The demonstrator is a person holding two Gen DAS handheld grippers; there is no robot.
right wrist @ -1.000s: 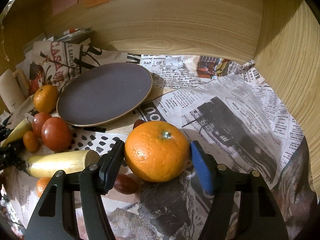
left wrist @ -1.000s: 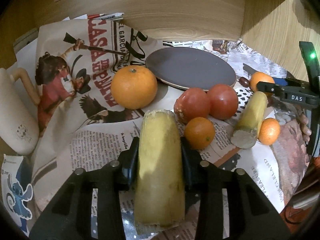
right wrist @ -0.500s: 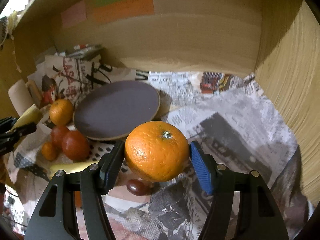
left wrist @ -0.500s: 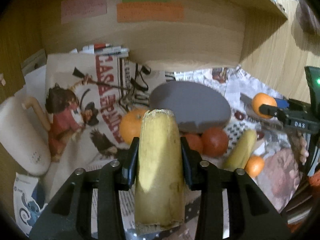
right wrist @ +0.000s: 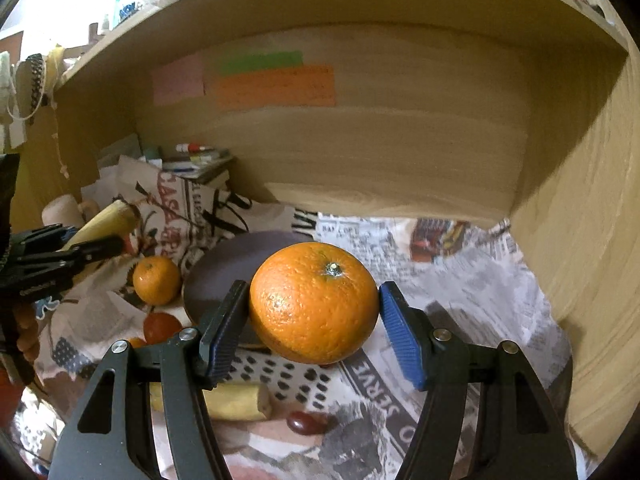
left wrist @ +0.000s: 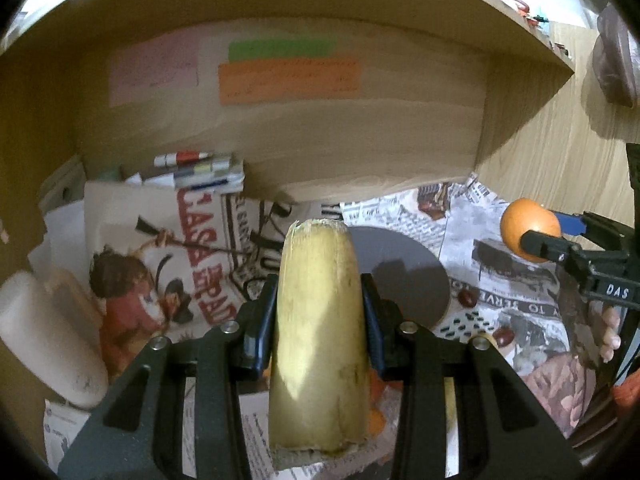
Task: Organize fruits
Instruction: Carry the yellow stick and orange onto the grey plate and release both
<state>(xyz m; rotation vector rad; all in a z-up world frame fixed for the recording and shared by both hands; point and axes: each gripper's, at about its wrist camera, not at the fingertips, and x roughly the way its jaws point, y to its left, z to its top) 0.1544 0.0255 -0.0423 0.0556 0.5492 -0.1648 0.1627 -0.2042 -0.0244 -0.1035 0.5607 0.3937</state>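
My left gripper [left wrist: 318, 312] is shut on a cut yellow banana piece [left wrist: 318, 332] and holds it raised above the newspaper-covered table. It also shows at the left of the right wrist view [right wrist: 100, 232]. My right gripper [right wrist: 314, 322] is shut on a large orange [right wrist: 314, 302], held in the air over the near edge of the dark round plate [right wrist: 224, 276]. The plate [left wrist: 404, 276] lies bare behind the banana piece. On the table lie another orange [right wrist: 156, 280], a tomato [right wrist: 160, 326], a second banana piece [right wrist: 236, 402] and a dark date [right wrist: 306, 422].
A wooden shelf wall [right wrist: 380, 140] with pink, green and orange sticky notes [right wrist: 276, 86] closes the back, and a wooden side panel [right wrist: 588, 240] the right. A white cylinder [left wrist: 44, 336] lies at the left. Pens and papers [left wrist: 200, 172] are stacked at the back left.
Both grippers have risen with their fruit: the table fruits have dropped lower in view and more of the shelf wall shows. Grips are unchanged.
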